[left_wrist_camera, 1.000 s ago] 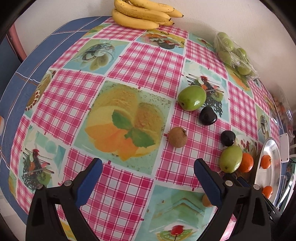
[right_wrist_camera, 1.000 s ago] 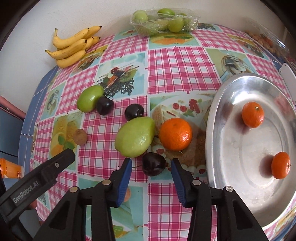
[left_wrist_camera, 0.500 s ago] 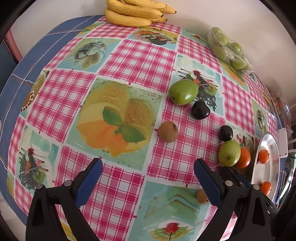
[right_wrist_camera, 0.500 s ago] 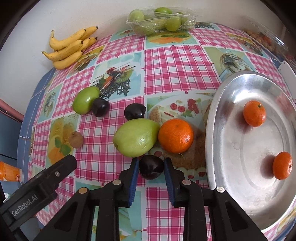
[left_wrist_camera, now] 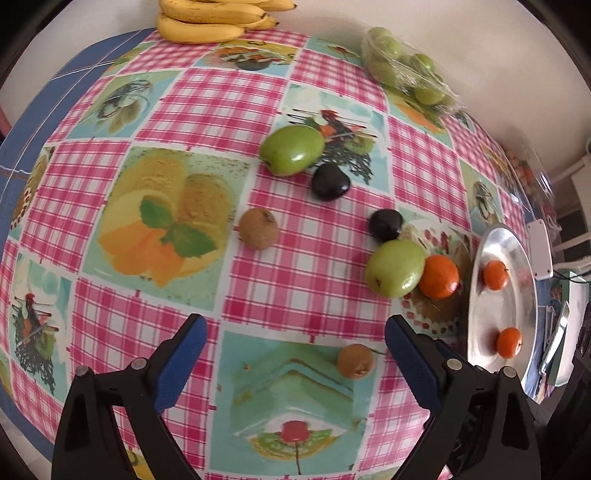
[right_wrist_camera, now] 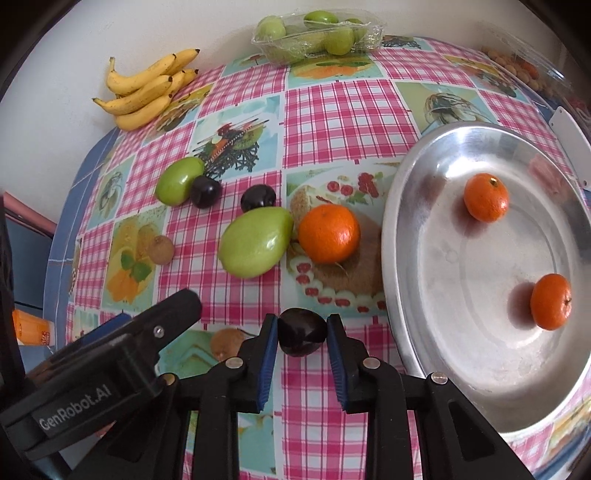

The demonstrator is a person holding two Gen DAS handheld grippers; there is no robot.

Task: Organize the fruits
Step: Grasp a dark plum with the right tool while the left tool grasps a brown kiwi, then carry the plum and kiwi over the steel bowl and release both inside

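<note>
Nearest to us, the right gripper (right_wrist_camera: 302, 330) pinches a dark plum (right_wrist_camera: 302, 336) between its two blue pads, which press on the plum's left and right sides; the plum sits just short of the silver tray's near-left rim, and we cannot tell whether it is clear of the tablecloth (right_wrist_camera: 332, 107); beside it, our left gripper (left_wrist_camera: 293, 343) hangs with its jaws spread wide and nothing between them, above a checked pink cloth printed with fruit pictures; a small brown kiwi (left_wrist_camera: 355, 361) lies just inside its right finger; a little farther on, a large green fruit (right_wrist_camera: 255, 242) touches an orange mandarin (right_wrist_camera: 328, 233), both on the cloth near the tray's left edge; the silver tray (right_wrist_camera: 461, 155) holds two smaller mandarins, one towards the front (right_wrist_camera: 551, 301) and one towards the back (right_wrist_camera: 486, 197), well apart; beyond the green fruit lie a second dark plum (right_wrist_camera: 258, 197), then a third plum (right_wrist_camera: 205, 191) touching a smaller green fruit (right_wrist_camera: 179, 185), with another kiwi (right_wrist_camera: 160, 249) off to the left; farthest away, against the white wall, rest a bunch of yellow bananas (right_wrist_camera: 147, 90) and a clear plastic punnet of green fruit (right_wrist_camera: 317, 35).
</note>
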